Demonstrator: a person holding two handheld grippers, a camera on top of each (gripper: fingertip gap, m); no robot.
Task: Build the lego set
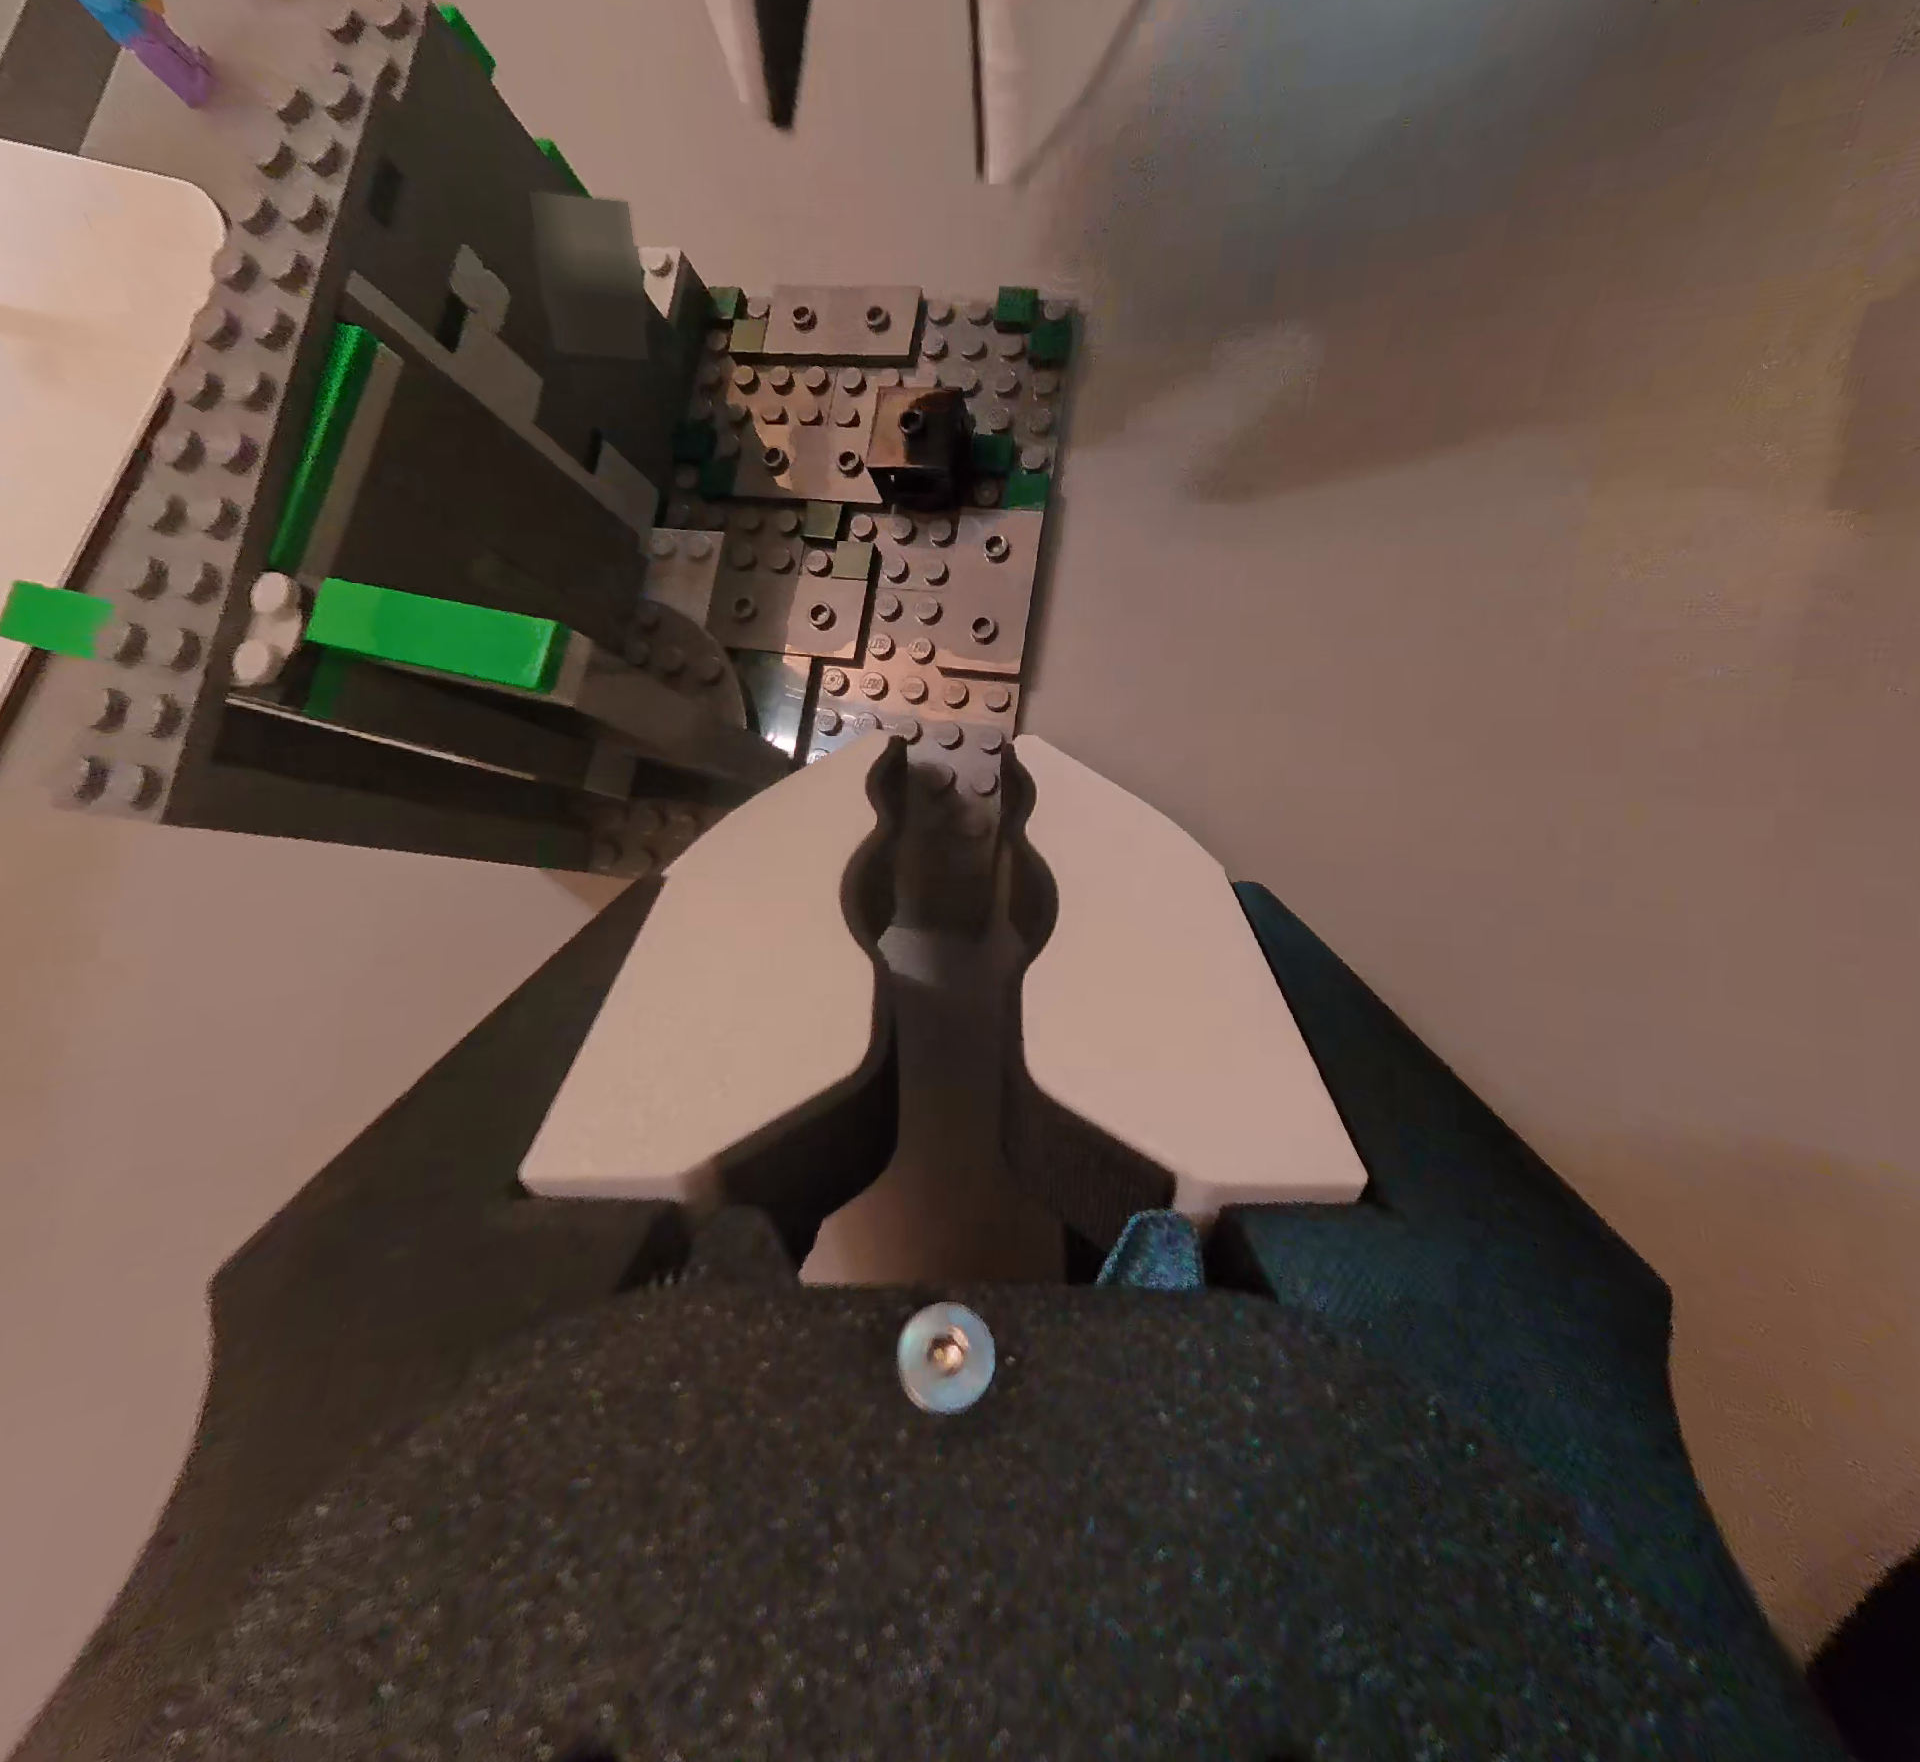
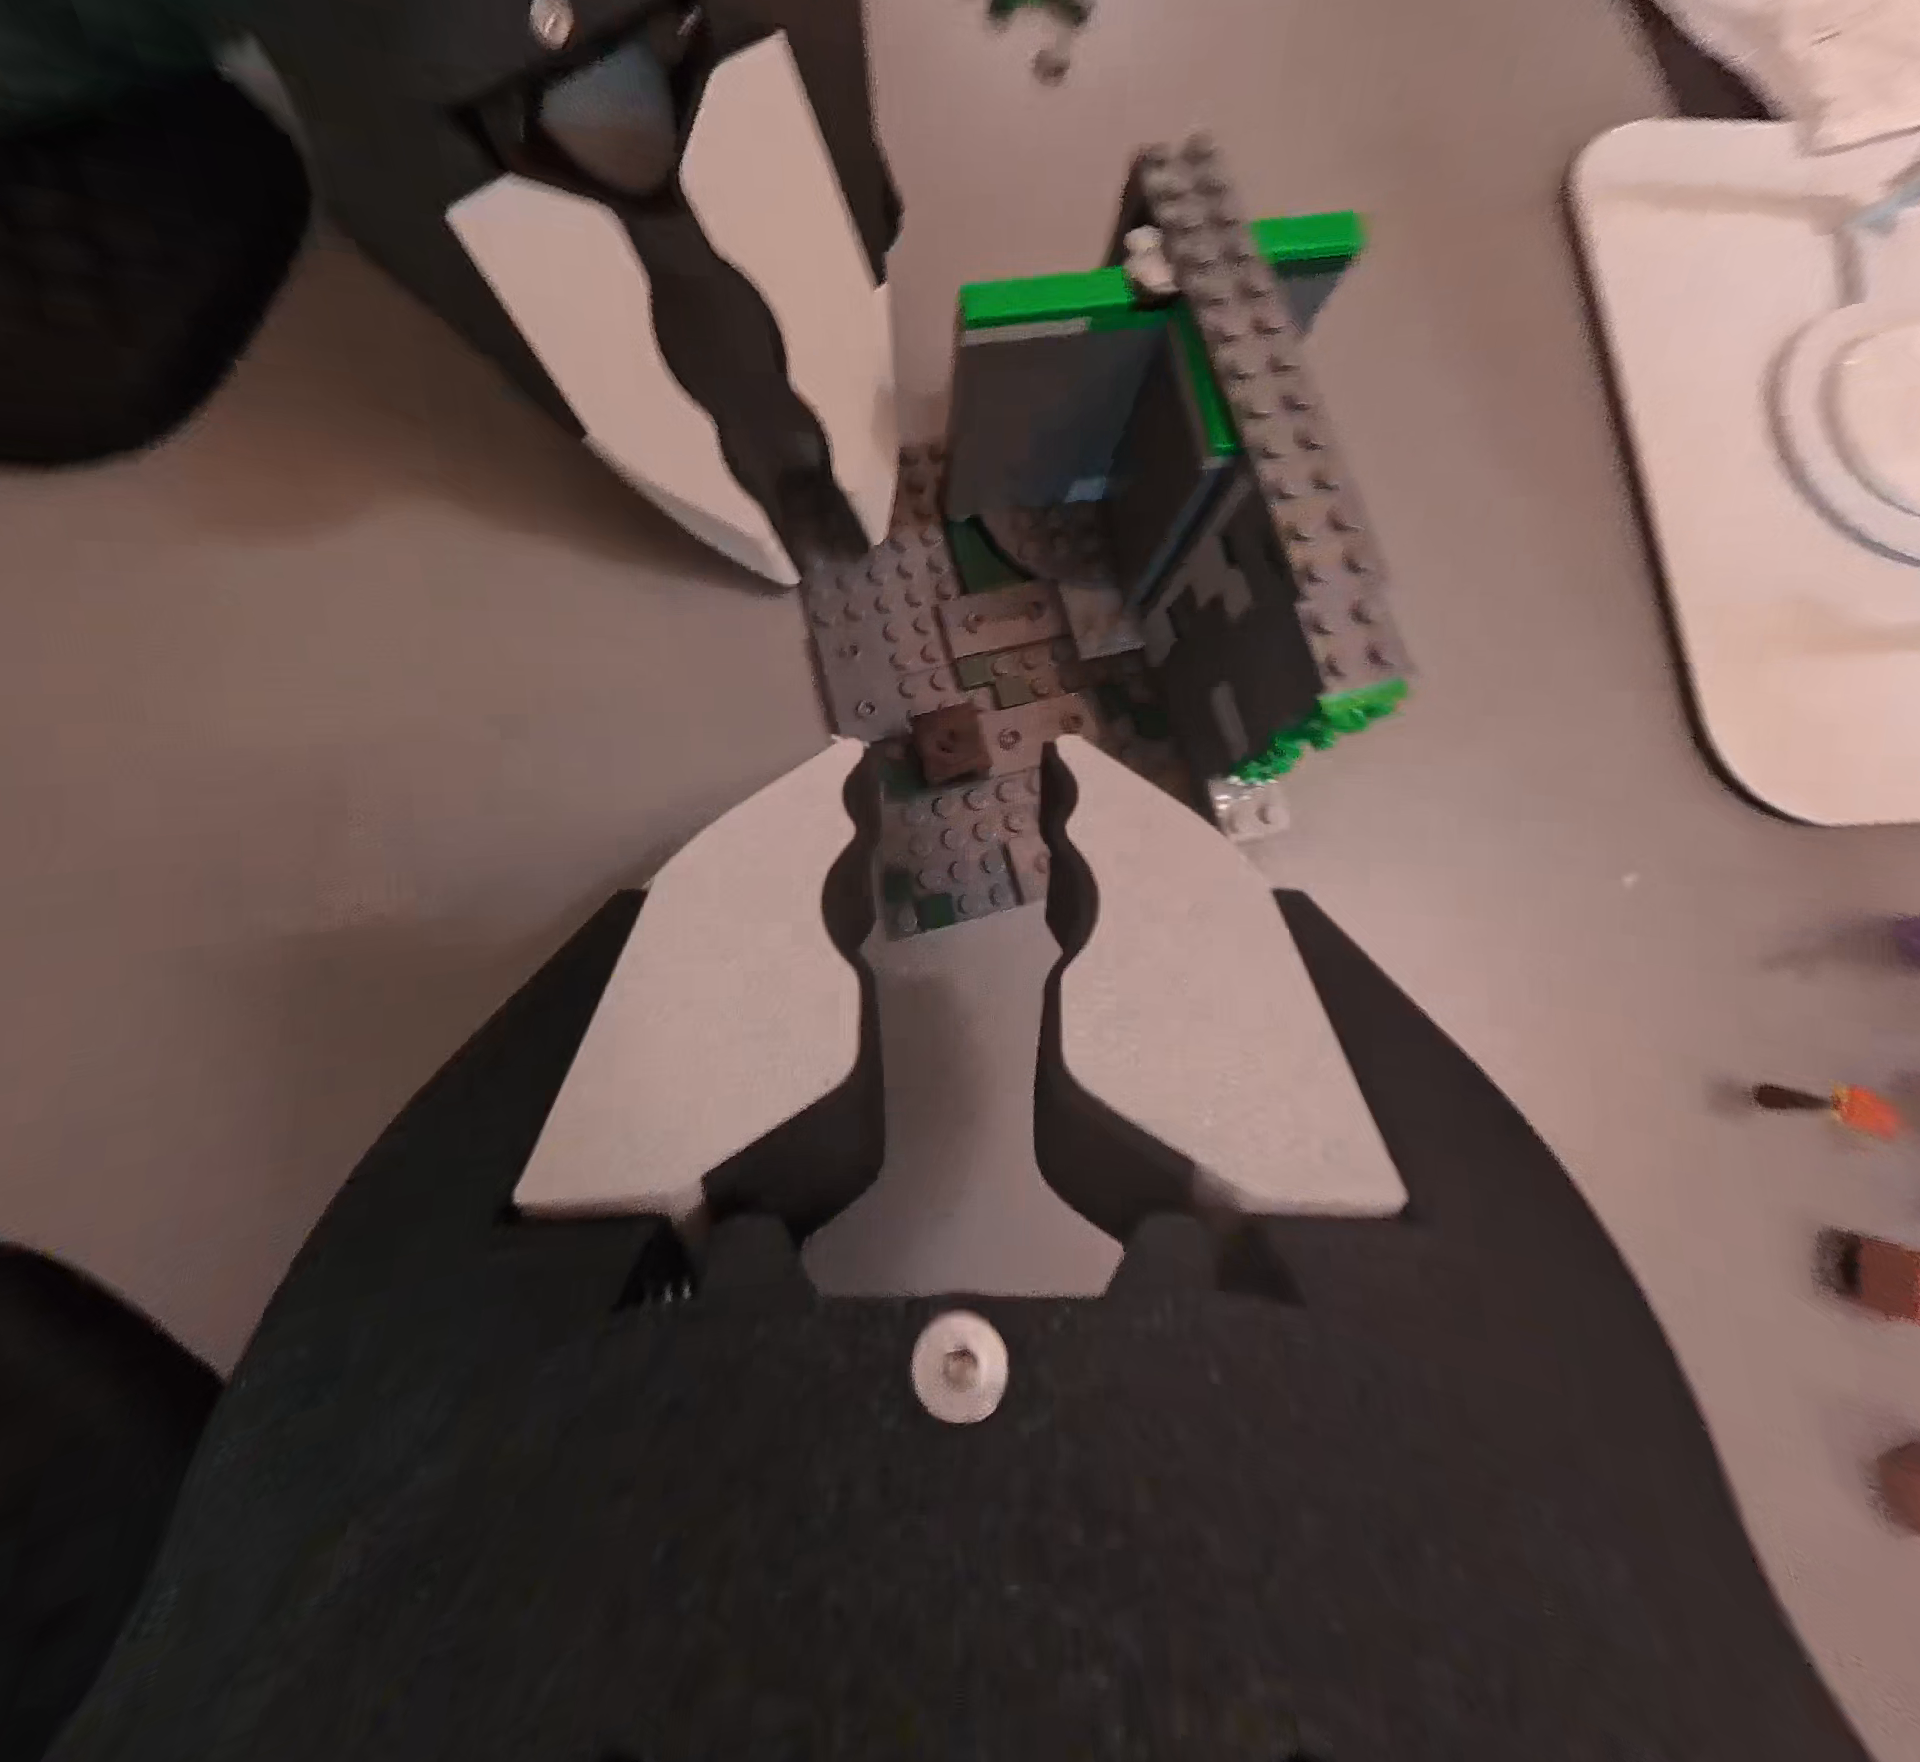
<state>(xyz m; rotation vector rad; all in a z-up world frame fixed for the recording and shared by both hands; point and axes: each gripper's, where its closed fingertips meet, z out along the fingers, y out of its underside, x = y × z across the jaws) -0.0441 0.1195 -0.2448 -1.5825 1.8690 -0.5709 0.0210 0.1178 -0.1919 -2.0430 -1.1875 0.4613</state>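
Lego build [image 2: 1101,590] sat on the desk [image 2: 436,725], long axis running near to far. We noted the small dark block [image 2: 948,744] just past the right gripper [image 2: 956,751], jaws open and empty; left gripper [image 1: 951,756] jaws parted over the baseplate's corner, gripping nothing we could see.

Left gripper [image 1: 951,756]: black textured body, pale grey scalloped fingers [image 1: 748,964]. Silver screw [image 1: 945,1356] sits behind the fingers. Right gripper [image 2: 956,756]: identical build.
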